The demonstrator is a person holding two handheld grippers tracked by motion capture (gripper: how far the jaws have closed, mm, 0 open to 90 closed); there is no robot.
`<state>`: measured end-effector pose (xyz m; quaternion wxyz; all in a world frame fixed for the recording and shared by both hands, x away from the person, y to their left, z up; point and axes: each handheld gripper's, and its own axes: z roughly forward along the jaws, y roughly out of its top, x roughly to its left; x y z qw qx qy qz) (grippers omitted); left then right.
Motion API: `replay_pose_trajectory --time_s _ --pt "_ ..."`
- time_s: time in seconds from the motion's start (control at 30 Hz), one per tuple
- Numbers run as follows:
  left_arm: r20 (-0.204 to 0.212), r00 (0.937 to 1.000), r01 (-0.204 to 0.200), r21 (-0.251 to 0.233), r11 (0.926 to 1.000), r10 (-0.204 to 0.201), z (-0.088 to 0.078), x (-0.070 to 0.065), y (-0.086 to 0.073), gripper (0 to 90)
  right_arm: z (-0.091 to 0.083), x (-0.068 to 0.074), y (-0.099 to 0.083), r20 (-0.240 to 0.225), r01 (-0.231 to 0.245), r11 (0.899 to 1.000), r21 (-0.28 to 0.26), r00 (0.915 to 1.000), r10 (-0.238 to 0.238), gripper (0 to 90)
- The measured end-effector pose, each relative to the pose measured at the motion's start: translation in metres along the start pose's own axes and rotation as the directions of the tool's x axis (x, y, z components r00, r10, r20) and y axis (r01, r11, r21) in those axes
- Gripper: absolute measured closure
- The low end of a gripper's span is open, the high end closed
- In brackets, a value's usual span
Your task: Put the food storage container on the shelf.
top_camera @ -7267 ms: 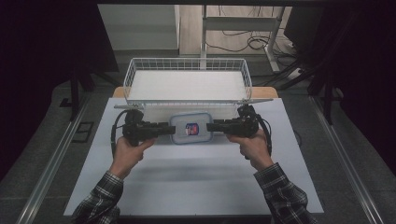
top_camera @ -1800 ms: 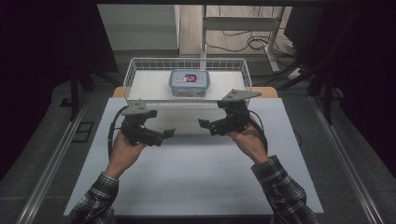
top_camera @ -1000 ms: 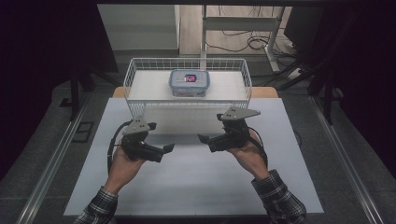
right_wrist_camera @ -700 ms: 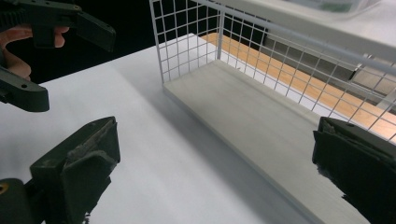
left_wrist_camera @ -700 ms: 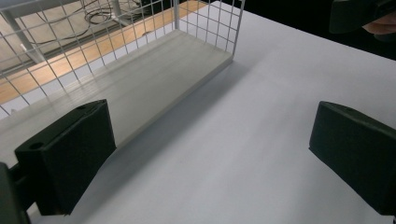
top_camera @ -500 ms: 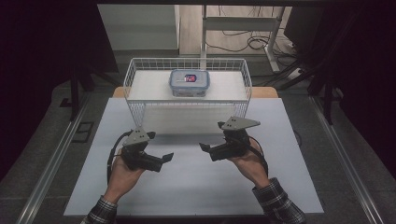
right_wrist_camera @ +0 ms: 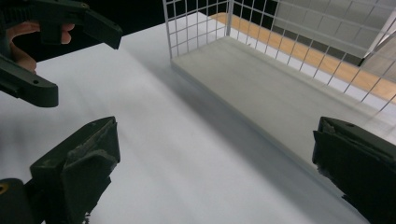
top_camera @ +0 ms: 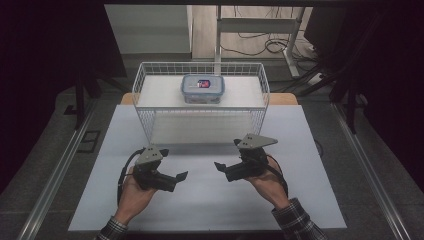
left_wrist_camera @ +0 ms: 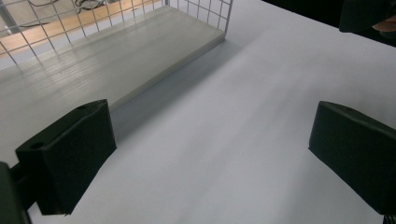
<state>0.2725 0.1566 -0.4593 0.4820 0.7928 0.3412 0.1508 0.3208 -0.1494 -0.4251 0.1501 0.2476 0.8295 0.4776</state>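
Both grippers are sitting lower on the white tabletop [top_camera: 300,150] than half a second ago, drawn back further from the wire basket [top_camera: 150,120]. The left gripper [top_camera: 179,176] and right gripper [top_camera: 220,166] are pointing at each other, jaws spread wide and holding nothing. The lidded box [top_camera: 202,88], carried between them seven seconds ago, is resting inside the basket, well apart from both.

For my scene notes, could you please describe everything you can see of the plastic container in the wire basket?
The plastic container is a small, rounded-rectangular box, translucent with a bluish lid closed on it and a red and dark label or contents showing at the top. It sits flat and upright on the white wire basket's floor, toward the back middle. Nothing else touches it.
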Motion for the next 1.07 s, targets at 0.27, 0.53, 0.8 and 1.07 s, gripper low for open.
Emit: replay_pose_trajectory --time_s 0.27,0.53,0.8,1.07 --pt "-0.029 0.9993 -0.023 0.024 0.9994 0.024 -0.002 -0.005 -0.015 0.2 -0.003 0.004 -0.017 -0.002 -0.016 1.000 0.017 0.9999 0.016 0.6" --pt "-0.057 0.9983 -0.014 0.028 0.9995 0.015 -0.007 -0.008 -0.041 0.0 -0.008 0.010 -0.044 0.008 -0.027 0.999 0.034 0.9996 0.027 0.4" --pt "-0.095 0.9946 -0.029 0.115 0.9929 0.040 0.000 -0.014 -0.072 0.0 -0.005 0.017 -0.076 0.019 -0.020 0.995 0.095 0.9996 0.018 0.2" --pt "-0.115 0.9911 -0.040 0.229 0.9727 0.068 0.013 -0.013 -0.087 0.0 0.008 0.019 -0.101 0.031 -0.003 0.977 0.214 0.9995 -0.004 0.0"
